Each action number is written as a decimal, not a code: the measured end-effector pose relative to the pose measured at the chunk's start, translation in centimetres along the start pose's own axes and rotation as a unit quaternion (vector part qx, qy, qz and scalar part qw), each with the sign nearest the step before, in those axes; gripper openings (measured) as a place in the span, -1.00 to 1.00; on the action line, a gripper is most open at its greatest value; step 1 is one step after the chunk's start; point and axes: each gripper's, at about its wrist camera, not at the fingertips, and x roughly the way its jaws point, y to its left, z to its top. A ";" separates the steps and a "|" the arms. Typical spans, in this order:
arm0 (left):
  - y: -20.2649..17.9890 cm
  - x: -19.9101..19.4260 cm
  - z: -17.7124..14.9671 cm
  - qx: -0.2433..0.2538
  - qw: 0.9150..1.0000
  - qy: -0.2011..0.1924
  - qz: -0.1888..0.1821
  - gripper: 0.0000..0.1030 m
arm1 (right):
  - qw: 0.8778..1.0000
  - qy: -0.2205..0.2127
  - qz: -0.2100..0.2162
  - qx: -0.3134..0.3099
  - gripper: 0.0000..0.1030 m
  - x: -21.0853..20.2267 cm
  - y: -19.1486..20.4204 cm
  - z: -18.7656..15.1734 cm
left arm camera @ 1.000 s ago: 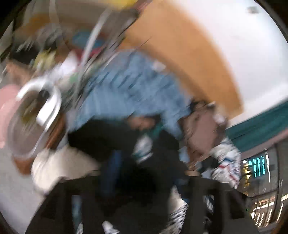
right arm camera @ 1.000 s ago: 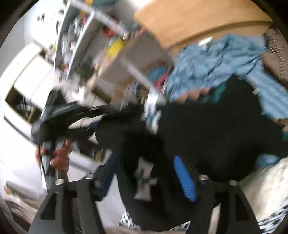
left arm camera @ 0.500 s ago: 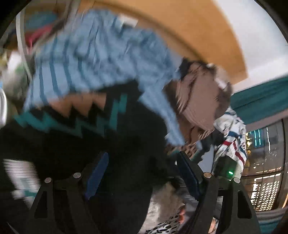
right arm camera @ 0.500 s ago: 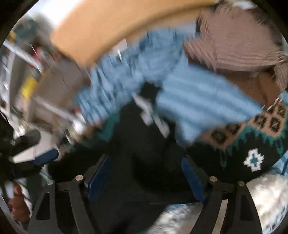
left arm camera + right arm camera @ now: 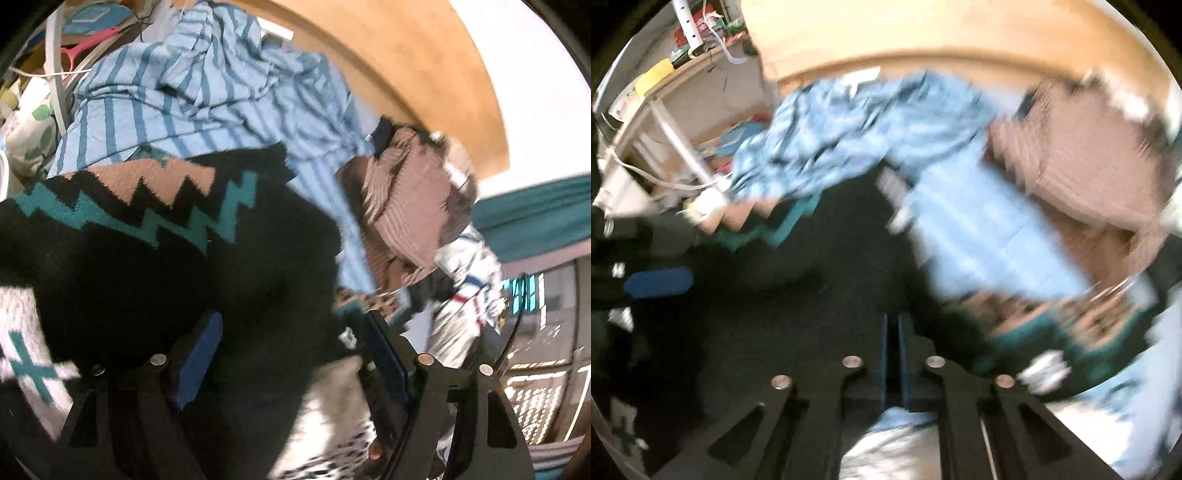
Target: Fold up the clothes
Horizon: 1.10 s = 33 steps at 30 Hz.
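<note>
A black sweater [image 5: 147, 266] with teal and tan zigzag bands lies bunched on top of the clothes pile. My left gripper [image 5: 291, 343] is open over it, its blue pads [image 5: 199, 354] spread wide with black knit between them. In the blurred right wrist view the same black sweater [image 5: 812, 295] fills the lower middle. My right gripper [image 5: 894, 332] is shut there, fingers pressed together at the black fabric. The left gripper's blue pad [image 5: 657, 282] shows at the left edge.
A light-blue striped shirt [image 5: 207, 92] [image 5: 849, 129] lies behind the sweater and a brown ribbed garment [image 5: 406, 206] [image 5: 1071, 158] to the right. A white printed garment [image 5: 465, 295] sits further right. A wooden board [image 5: 424, 55] backs the pile; cluttered shelves [image 5: 683, 92] stand left.
Both grippers swung down onto the pile. My right gripper, open half a second ago, has shut on the black sweater. The left gripper stays open and has moved closer.
</note>
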 end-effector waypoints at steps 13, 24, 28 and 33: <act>2.1 -1.3 -0.7 -0.039 0.998 -0.014 0.049 0.52 | 0.998 0.034 0.050 0.035 0.25 -2.0 -1.1 -2.6; 2.3 1.4 -1.6 -0.017 0.997 0.016 0.077 0.52 | 0.994 0.105 -0.010 -0.020 0.48 1.5 0.4 -6.9; 2.2 2.0 -1.8 -0.007 0.996 0.028 0.082 0.52 | 0.993 0.095 -0.056 -0.034 0.42 3.9 1.2 -6.2; 2.3 2.0 -1.6 -0.019 0.996 0.027 0.080 0.52 | 0.998 0.036 -0.046 -0.020 0.15 3.5 1.8 -5.0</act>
